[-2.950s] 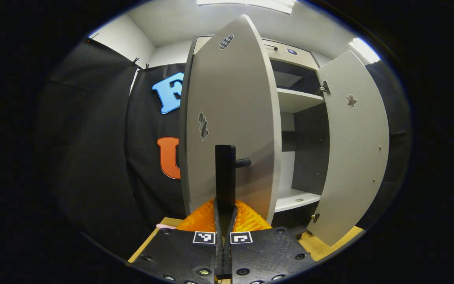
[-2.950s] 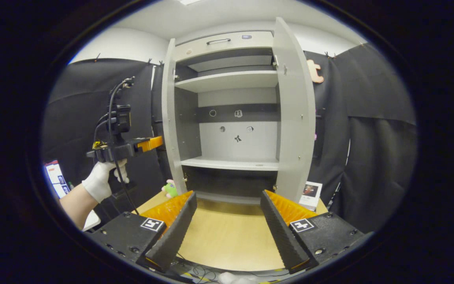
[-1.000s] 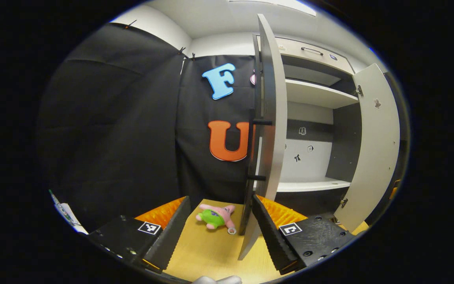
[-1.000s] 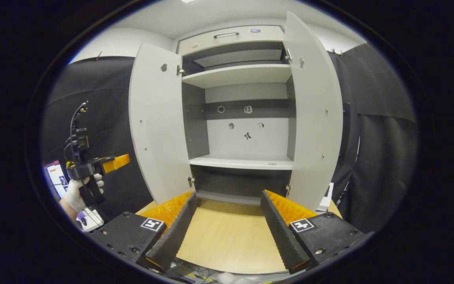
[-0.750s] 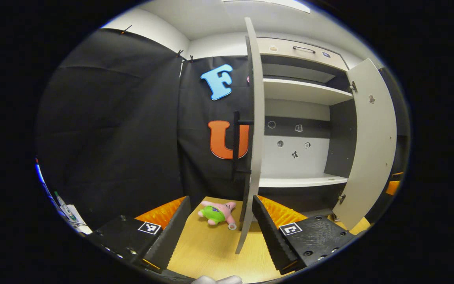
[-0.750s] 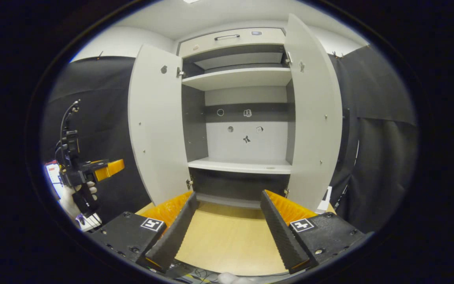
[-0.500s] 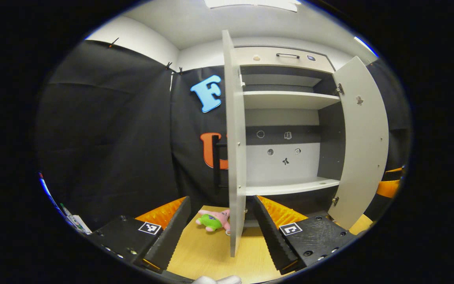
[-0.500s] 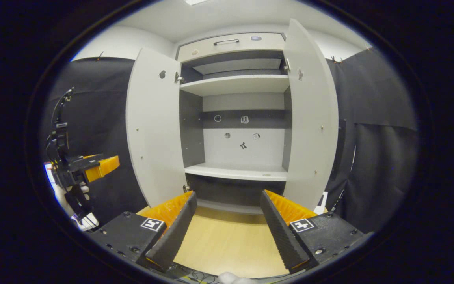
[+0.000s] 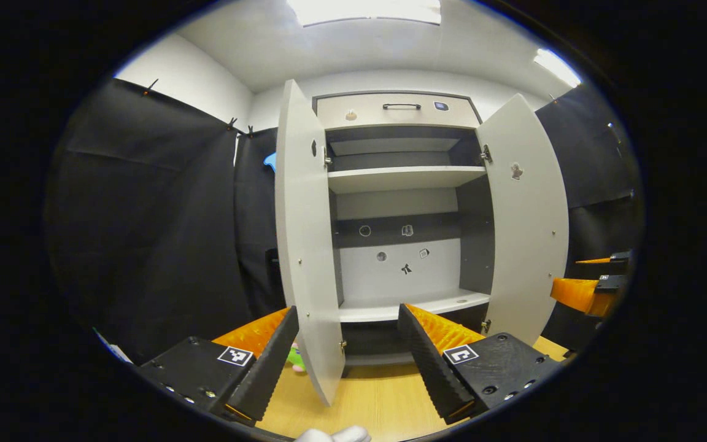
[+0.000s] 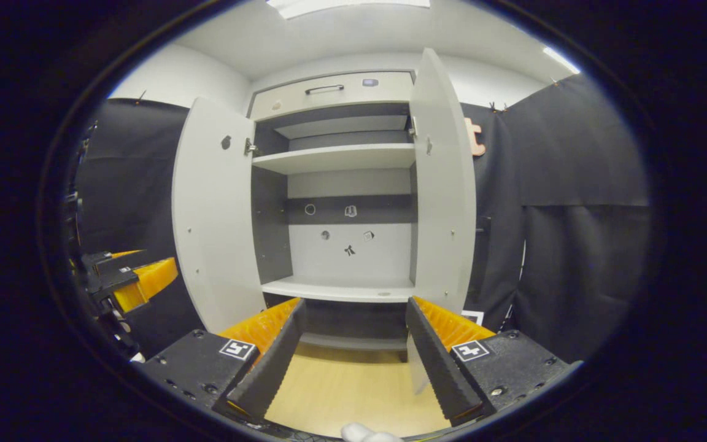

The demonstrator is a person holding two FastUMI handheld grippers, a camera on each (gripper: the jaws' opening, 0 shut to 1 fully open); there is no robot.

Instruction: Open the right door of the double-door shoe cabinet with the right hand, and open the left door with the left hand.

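While both pairs of jaws are standing wide apart with nothing between them, the left gripper (image 9: pixel 347 356) and the right gripper (image 10: pixel 353 356) are hanging low in front of the shoe cabinet (image 9: pixel 399 110), well short of it, over the pale wooden tabletop (image 10: pixel 341 393). In the right gripper view the left gripper is showing off to the side, and in the left gripper view the right gripper is likewise sitting at the far edge, each apart from its door. Just beyond the left gripper's fingers a small green soft toy (image 9: pixel 295 359) is peeking out at the foot of the left door (image 9: pixel 304 245), which is swinging out toward me with its inner face turned to the opening. Across from it the right door (image 9: pixel 528 227) is standing open too, angled outward on its hinges. Between them the inside is lying bare to view: the lower shelf (image 10: pixel 341 290), the upper shelf (image 10: pixel 335 158), small stickers on the back panel (image 10: pixel 350 245), and above it all the drawer (image 10: pixel 329 95) sitting closed. To my eye the opening step is looking finished on both sides, so I am judging that the next move is calling for little more than easing both grippers back, keeping clear of the door edges so neither one is getting nudged shut.
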